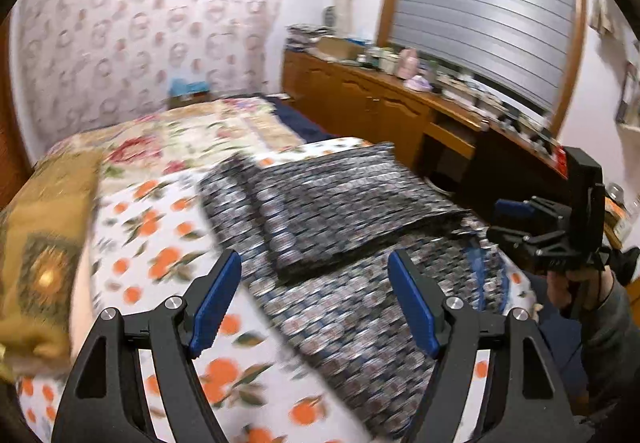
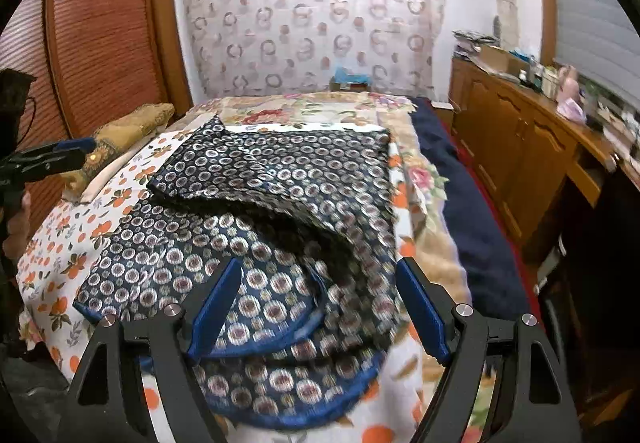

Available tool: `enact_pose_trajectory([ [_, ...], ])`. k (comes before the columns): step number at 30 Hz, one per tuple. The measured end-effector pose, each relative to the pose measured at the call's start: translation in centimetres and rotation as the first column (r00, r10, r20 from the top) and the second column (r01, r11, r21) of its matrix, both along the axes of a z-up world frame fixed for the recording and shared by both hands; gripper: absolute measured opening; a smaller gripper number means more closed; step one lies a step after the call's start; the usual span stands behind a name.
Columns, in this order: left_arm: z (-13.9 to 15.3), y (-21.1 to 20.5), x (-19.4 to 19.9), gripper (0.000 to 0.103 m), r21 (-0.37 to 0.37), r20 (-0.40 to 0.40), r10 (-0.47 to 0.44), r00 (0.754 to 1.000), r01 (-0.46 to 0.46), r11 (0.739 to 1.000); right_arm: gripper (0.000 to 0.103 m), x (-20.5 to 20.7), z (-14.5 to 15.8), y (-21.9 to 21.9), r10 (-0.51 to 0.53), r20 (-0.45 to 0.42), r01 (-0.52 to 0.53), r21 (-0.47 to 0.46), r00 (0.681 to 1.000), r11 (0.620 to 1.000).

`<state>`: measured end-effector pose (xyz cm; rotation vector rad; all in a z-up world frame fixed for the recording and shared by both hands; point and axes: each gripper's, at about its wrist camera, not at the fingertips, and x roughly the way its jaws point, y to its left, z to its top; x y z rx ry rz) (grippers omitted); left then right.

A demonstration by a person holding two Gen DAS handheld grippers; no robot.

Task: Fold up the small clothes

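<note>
A dark blue garment with a ring pattern (image 2: 248,243) lies on the bed, its far part folded back over itself (image 2: 280,167); blue-trimmed curved edges lie nearest me. It also shows in the left wrist view (image 1: 344,211). My left gripper (image 1: 314,299) is open and empty above the garment's left edge. My right gripper (image 2: 320,303) is open and empty just above the garment's near part. The right gripper also shows in the left wrist view (image 1: 536,231), and the left gripper shows at the left edge of the right wrist view (image 2: 52,157).
The bed has an orange-print sheet (image 2: 68,243) and a floral blanket (image 2: 312,109). A gold cushion (image 2: 128,131) lies at the left. A navy blanket (image 2: 460,203) hangs on the right side. A wooden cabinet (image 2: 520,147) with clutter stands right; a wardrobe (image 2: 100,27) stands left.
</note>
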<state>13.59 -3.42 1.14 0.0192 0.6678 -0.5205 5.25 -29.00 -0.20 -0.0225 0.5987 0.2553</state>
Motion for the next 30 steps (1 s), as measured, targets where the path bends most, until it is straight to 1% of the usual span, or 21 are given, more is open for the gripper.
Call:
enact_pose_trajectory([
  [4, -1.0, 2.7, -0.2, 0.076, 0.007, -0.005, 0.072, 0.997, -0.072, 0.997, 0.081, 2.7, 0.3, 2.5, 0.061, -0.02, -0.062, -0.074, 0.998, 0.995],
  [7, -1.6, 4.0, -0.6, 0.076, 0.013, 0.0, 0.124, 0.992, -0.124, 0.992, 0.081, 4.8, 0.8, 4.4, 0.122, -0.031, -0.125, -0.096, 0.992, 0.988],
  [10, -2.1, 4.6, -1.0, 0.076, 0.001, -0.001, 0.128, 0.992, -0.128, 0.992, 0.081, 6.8, 1.4, 6.6, 0.19, -0.042, -0.193, -0.108, 0.981, 0.975],
  [11, -2.3, 4.7, -1.1, 0.076, -0.004, -0.006, 0.13, 0.991, -0.13, 0.991, 0.081, 7.5, 1.4, 7.7, 0.224, -0.053, -0.229, -0.114, 0.973, 0.967],
  [15, -2.8, 4.7, -1.3, 0.076, -0.003, -0.011, 0.128, 0.992, -0.128, 0.992, 0.081, 9.9, 0.8, 11.1, 0.297, -0.109, -0.313, -0.179, 0.949, 0.933],
  [18, -3.0, 4.5, -1.5, 0.076, 0.003, -0.005, 0.124, 0.992, -0.124, 0.992, 0.081, 11.5, -0.1, 12.9, 0.311, -0.143, -0.339, -0.257, 0.94, 0.905],
  [23, -3.5, 4.2, -1.6, 0.076, 0.015, -0.007, 0.114, 0.993, -0.114, 0.993, 0.081, 14.0, -1.7, 14.3, 0.279, -0.184, -0.329, -0.357, 0.942, 0.875],
  [25, -3.7, 4.1, -1.6, 0.076, 0.015, -0.011, 0.111, 0.994, -0.111, 0.994, 0.077, 14.6, -2.2, 14.7, 0.279, -0.194, -0.333, -0.36, 0.94, 0.872],
  [27, -3.9, 4.0, -1.6, 0.076, 0.01, -0.019, 0.108, 0.994, -0.108, 0.994, 0.064, 14.8, -2.3, 14.6, 0.286, -0.198, -0.34, -0.352, 0.938, 0.872],
  [28, -4.1, 4.0, -1.6, 0.076, 0.006, -0.023, 0.107, 0.994, -0.107, 0.994, 0.062, 14.8, -2.4, 14.7, 0.29, -0.198, -0.344, -0.35, 0.936, 0.871],
  [29, -4.1, 3.9, -1.6, 0.076, 0.003, -0.028, 0.105, 0.994, -0.105, 0.994, 0.056, 14.9, -2.4, 14.6, 0.298, -0.201, -0.352, -0.341, 0.933, 0.872],
  [30, -4.2, 3.8, -1.5, 0.076, -0.006, -0.035, 0.099, 0.994, -0.099, 0.995, 0.047, 14.9, -2.5, 14.3, 0.311, -0.207, -0.365, -0.326, 0.927, 0.872],
])
